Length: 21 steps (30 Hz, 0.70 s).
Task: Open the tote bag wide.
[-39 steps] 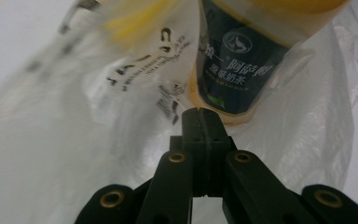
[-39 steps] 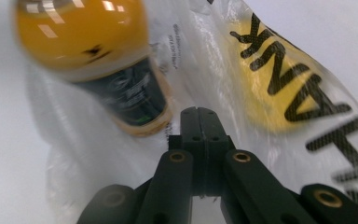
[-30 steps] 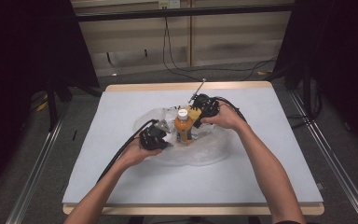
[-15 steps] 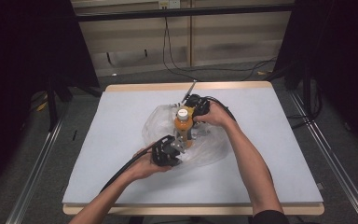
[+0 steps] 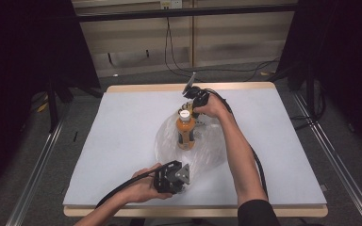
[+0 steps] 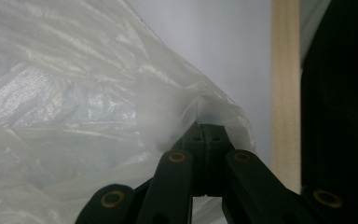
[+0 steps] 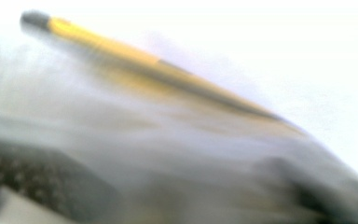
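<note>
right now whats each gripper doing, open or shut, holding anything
Left gripper: shut on the edge of the clear plastic bag.
Right gripper: shut by the orange bottle's cap; too blurred to tell what it holds.

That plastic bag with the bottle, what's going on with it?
A person works at a white table with a gripper in each hand. The left gripper is shut on the edge of a clear bag, near the table's front. The right gripper is at the far side, by the orange bottle that stands in the bag.
</note>
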Available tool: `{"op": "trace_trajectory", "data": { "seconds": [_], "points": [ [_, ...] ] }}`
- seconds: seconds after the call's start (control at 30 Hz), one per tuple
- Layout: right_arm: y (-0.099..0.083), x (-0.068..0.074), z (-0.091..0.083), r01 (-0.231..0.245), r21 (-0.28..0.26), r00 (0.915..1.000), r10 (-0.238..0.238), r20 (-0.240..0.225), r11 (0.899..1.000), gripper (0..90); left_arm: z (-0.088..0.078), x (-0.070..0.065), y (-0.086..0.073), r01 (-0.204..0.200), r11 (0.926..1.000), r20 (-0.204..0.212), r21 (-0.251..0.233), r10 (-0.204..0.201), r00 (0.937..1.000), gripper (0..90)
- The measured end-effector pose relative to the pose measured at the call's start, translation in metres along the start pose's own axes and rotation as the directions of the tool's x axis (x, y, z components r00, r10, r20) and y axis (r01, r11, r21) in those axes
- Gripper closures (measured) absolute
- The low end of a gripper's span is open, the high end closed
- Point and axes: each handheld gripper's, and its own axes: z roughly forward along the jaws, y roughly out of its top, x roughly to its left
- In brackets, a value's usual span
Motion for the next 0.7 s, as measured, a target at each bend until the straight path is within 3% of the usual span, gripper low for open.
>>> {"op": "trace_trajectory", "data": {
  "seconds": [0.1,0.13,0.17,0.2,0.33,0.4,0.47,0.53,0.57,0.6,0.7],
  "points": [
    [0.001,-0.006,0.0,-0.005,0.02,0.9959,0.003,0.091,1.0,90.0,0.0,-0.004,-0.002,0.032,0.9993,0.014,-0.022,-0.032,0.9994,90.0],
    [0.002,-0.007,0.0,-0.004,0.02,0.9949,0.002,0.101,1.0,90.0,0.0,-0.005,-0.002,0.016,0.9998,0.019,-0.015,-0.016,0.9997,90.0],
    [0.002,-0.008,0.0,0.0,0.019,0.9949,-0.002,0.101,1.0,90.0,-0.001,-0.006,-0.002,-0.008,1.0,0.013,0.005,0.008,0.9999,90.0],
    [0.001,-0.01,0.0,-0.001,0.012,0.9946,0.0,0.104,1.0,90.0,0.0,-0.01,-0.002,0.017,0.9998,0.01,-0.014,-0.016,0.9998,90.0],
    [-0.001,-0.016,-0.001,-0.04,-0.009,0.9929,0.041,0.112,0.999,90.0,-0.001,-0.015,-0.003,-0.006,0.9999,0.029,-0.013,0.007,0.9996,90.0],
    [-0.001,-0.018,0.0,-0.049,-0.017,0.9923,0.051,0.113,0.999,90.0,-0.001,-0.017,-0.004,0.01,0.9998,0.028,-0.017,-0.01,0.9996,90.0],
    [0.001,-0.018,0.001,-0.054,-0.018,0.9859,0.056,0.157,0.998,90.0,-0.001,-0.017,-0.005,0.015,0.9995,0.025,-0.028,-0.015,0.9996,90.0],
    [0.002,-0.019,0.001,-0.064,-0.022,0.9854,0.066,0.157,0.998,90.0,-0.001,-0.014,-0.005,-0.004,0.9995,0.036,-0.031,0.005,0.9993,90.0],
    [0.002,-0.021,0.001,-0.057,-0.029,0.9806,0.061,0.186,0.998,90.0,-0.001,-0.015,-0.006,0.018,0.9994,0.042,-0.028,-0.017,0.999,90.0],
    [0.002,-0.022,0.001,-0.068,-0.032,0.9782,0.073,0.194,0.997,90.0,-0.002,-0.015,-0.006,0.013,0.9995,0.043,-0.03,-0.012,0.999,90.0],
    [-0.001,-0.027,0.001,-0.085,-0.05,0.9795,0.093,0.179,0.995,90.0,-0.001,-0.017,-0.007,0.019,0.9991,0.033,-0.039,-0.018,0.9993,90.0]
  ]
}}
